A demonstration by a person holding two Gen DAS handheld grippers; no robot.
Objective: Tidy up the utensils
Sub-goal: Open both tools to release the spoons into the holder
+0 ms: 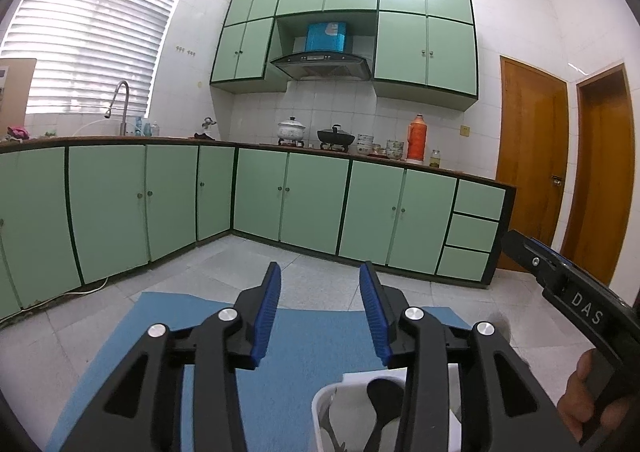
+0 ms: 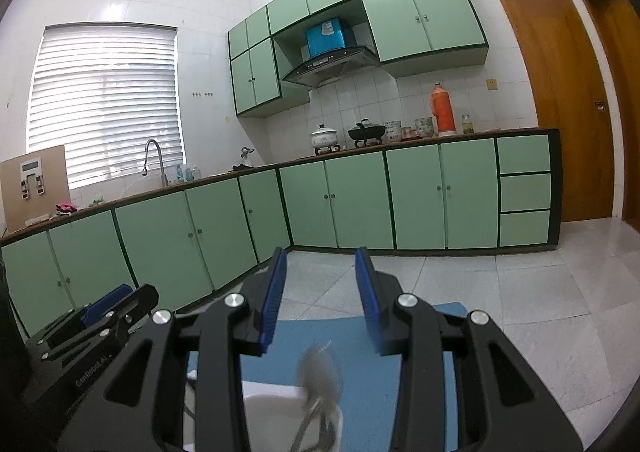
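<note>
- Tongs on the left hand [image 1: 320, 316] stand parted, blue pads gripping nothing, held over a blue mat [image 1: 280, 364].
- Right tongs [image 2: 320, 300] are likewise parted and empty.
- A white container [image 1: 340, 404] sits on the mat just under the left tongs, a black ladle [image 1: 384, 400] standing in it.
- From the right wrist view, a blurred grey utensil [image 2: 320, 372] rises from the same container [image 2: 276, 400].
- Green kitchen cabinets [image 1: 312, 200] line the far walls.
</note>
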